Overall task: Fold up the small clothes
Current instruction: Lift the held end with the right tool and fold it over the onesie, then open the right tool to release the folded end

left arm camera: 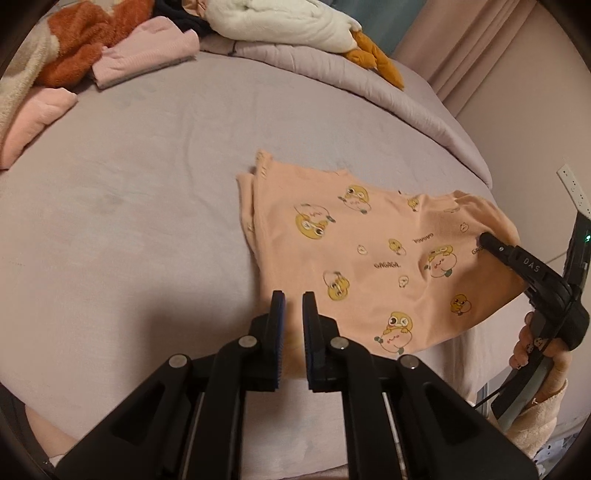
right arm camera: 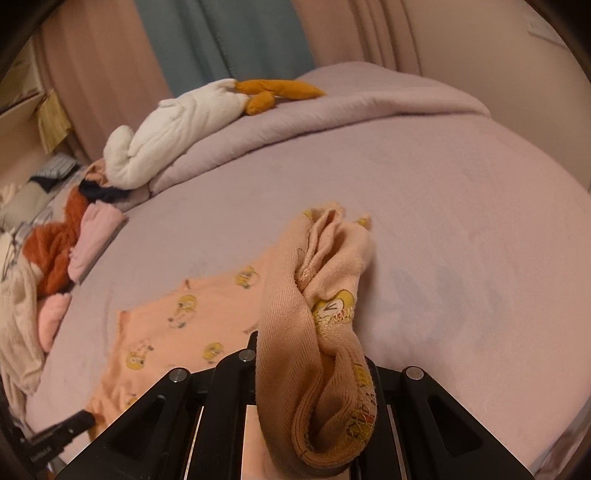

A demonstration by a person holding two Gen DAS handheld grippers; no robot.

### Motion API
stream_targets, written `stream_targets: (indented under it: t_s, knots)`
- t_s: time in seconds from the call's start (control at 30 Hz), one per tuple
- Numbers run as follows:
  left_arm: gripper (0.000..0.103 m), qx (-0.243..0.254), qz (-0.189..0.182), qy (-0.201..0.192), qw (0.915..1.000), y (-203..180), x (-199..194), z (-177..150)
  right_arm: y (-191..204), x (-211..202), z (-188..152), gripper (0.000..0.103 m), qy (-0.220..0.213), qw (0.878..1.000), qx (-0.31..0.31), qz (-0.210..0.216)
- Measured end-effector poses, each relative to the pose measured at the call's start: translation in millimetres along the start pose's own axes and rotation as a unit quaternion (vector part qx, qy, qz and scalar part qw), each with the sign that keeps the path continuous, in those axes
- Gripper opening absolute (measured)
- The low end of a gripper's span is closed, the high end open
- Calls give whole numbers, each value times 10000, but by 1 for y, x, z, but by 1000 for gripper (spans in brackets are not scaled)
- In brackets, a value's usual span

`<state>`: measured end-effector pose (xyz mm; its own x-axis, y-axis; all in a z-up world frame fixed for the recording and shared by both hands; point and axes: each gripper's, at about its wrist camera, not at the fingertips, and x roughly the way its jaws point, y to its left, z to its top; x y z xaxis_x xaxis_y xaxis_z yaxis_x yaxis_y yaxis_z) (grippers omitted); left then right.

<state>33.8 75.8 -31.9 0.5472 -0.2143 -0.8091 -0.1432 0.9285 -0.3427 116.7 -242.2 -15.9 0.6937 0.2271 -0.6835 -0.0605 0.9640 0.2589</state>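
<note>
A peach child's garment [left arm camera: 369, 251] printed with yellow ducklings lies on the lilac bed sheet [left arm camera: 129, 221]. My left gripper [left arm camera: 293, 300] is at its near left corner, jaws almost together with peach cloth between the pads. In the right wrist view the left gripper [right arm camera: 79, 421] shows at that same corner. My right gripper [left arm camera: 484, 238] pinches the garment's right corner and holds it off the sheet, so that side is lifted. Bunched hem cloth [right arm camera: 325, 295] drapes over the right fingers in the right wrist view and hides them.
Pink folded clothes [left arm camera: 147, 48] and a rust fluffy garment [left arm camera: 81, 40] are piled at the far left. A white plush goose [left arm camera: 288, 26] with orange feet lies on a folded quilt [left arm camera: 406, 96] at the back. Curtains and a wall stand beyond the bed's right edge.
</note>
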Motion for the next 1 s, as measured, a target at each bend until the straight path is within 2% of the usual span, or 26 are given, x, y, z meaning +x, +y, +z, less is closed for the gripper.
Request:
stream_targets:
  t_s: [0.1, 0.27, 0.5, 0.57, 0.77, 0.83, 0.93, 1.0]
  knots:
    - [11, -46, 21, -12, 10000, 3, -5, 0, 22, -3, 1, 12, -64, 9992, -350, 161]
    - [28, -172, 244, -130, 9995, 12, -13, -2, 59, 1, -4, 12, -3, 9946, -917, 482]
    - [32, -334, 384, -150, 9986, 26, -19, -6, 99, 20, -24, 12, 495, 9827, -1402, 1108]
    - [32, -368, 411, -135, 9984, 29, -19, -7, 107, 26, -31, 12, 640, 9800, -1486, 1163]
    - [33, -431, 476, -72, 9979, 34, -18, -10, 115, 49, -52, 13, 1170, 9735, -1556, 1202]
    - [37, -432, 480, -62, 9979, 34, -17, -11, 114, 58, -57, 13, 1322, 9726, -1502, 1185]
    - [41, -419, 492, -56, 9979, 33, -17, -12, 111, 56, -61, 13, 1394, 9713, -1479, 1238]
    - [42, -420, 487, -43, 9979, 33, -16, -12, 111, 55, -59, 17, 1441, 9697, -1452, 1332]
